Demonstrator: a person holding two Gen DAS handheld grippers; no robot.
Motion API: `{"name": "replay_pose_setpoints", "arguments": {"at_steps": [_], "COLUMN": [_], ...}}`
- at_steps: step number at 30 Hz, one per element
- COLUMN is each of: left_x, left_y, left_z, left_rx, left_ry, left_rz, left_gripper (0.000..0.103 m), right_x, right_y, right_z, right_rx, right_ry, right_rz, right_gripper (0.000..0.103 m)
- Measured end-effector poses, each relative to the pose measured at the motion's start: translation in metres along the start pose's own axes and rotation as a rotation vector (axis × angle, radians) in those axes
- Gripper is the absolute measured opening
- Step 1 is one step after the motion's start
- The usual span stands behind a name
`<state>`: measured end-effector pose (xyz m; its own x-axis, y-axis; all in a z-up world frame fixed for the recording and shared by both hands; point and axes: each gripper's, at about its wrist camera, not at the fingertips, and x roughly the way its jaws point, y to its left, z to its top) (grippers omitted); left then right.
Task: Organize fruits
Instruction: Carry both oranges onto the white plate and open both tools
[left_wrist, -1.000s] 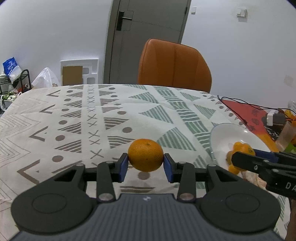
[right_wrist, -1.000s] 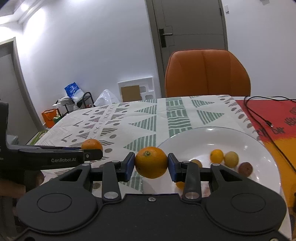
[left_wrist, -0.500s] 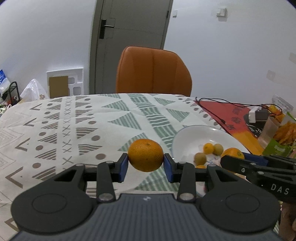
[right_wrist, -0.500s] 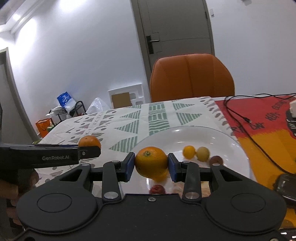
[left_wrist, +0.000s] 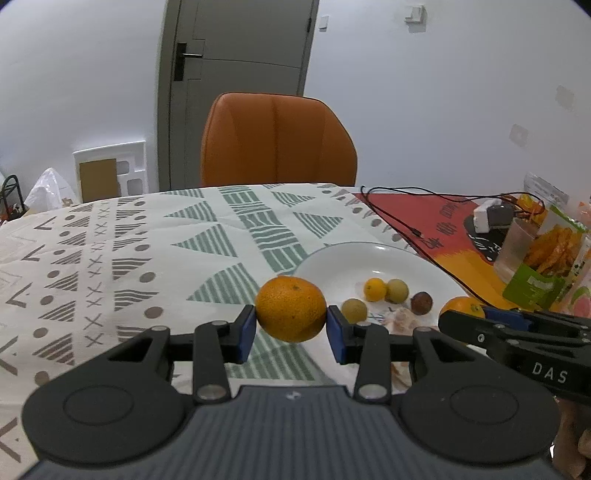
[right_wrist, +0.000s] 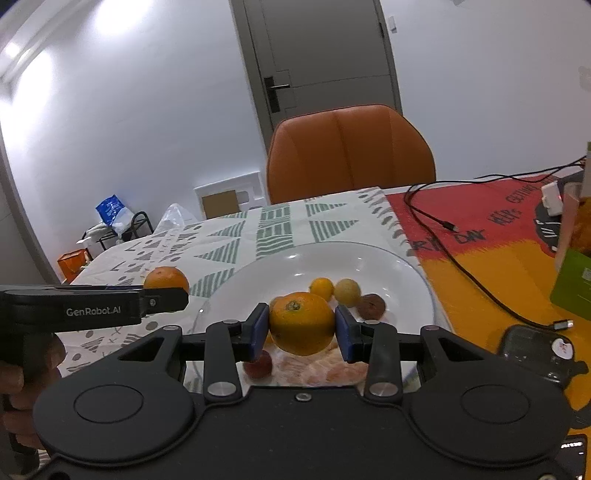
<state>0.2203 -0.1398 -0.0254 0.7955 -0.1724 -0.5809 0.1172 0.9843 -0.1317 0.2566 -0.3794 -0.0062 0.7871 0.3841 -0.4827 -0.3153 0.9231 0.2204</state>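
My left gripper (left_wrist: 290, 328) is shut on an orange (left_wrist: 290, 308), held above the patterned cloth just left of the white plate (left_wrist: 340, 258). My right gripper (right_wrist: 301, 332) is shut on a second orange (right_wrist: 301, 323), which hangs over the near part of the plate (right_wrist: 406, 273). The plate holds several small fruits: a yellow one (right_wrist: 321, 288), a pale one (right_wrist: 347, 291), a brown one (right_wrist: 370, 306) and a red one (right_wrist: 258, 365), plus peeled pieces (right_wrist: 317, 369). In the right wrist view the left gripper's orange (right_wrist: 166, 279) shows at the left.
An orange chair (left_wrist: 277, 142) stands behind the table. A black cable (right_wrist: 454, 254) runs over the red and yellow mat (right_wrist: 480, 288). Snack packets (left_wrist: 550, 258) and a white charger (left_wrist: 487, 214) sit at the right; a dark phone (right_wrist: 532, 350) lies near the plate.
Both grippers have carried their oranges to the right toward the plate. The right orange now hangs over the plate; the left one is beside its left rim.
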Motion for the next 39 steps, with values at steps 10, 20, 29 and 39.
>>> {"name": "replay_pose_setpoints", "arguments": {"at_steps": [10, 20, 29, 39], "left_x": [0.007, 0.003, -0.006, -0.02], "left_y": [-0.016, 0.009, 0.02, 0.027], "left_z": [-0.002, 0.0, -0.002, -0.008], "left_rx": [0.032, -0.015, -0.029, -0.033], "left_ry": [0.005, 0.007, -0.005, -0.017], "left_rz": [-0.016, 0.03, 0.064, 0.093], "left_gripper": [0.041, 0.043, 0.065, 0.083], "right_x": [0.0, 0.008, 0.006, 0.001], "right_y": [-0.014, -0.009, 0.001, 0.005], "right_z": [-0.001, 0.002, -0.001, -0.006], "right_rx": [0.019, 0.015, -0.002, -0.003], "right_ry": [-0.003, -0.005, 0.001, 0.009], "right_rz": [-0.017, -0.008, 0.001, -0.003], "right_gripper": [0.037, 0.046, 0.062, 0.068]}}
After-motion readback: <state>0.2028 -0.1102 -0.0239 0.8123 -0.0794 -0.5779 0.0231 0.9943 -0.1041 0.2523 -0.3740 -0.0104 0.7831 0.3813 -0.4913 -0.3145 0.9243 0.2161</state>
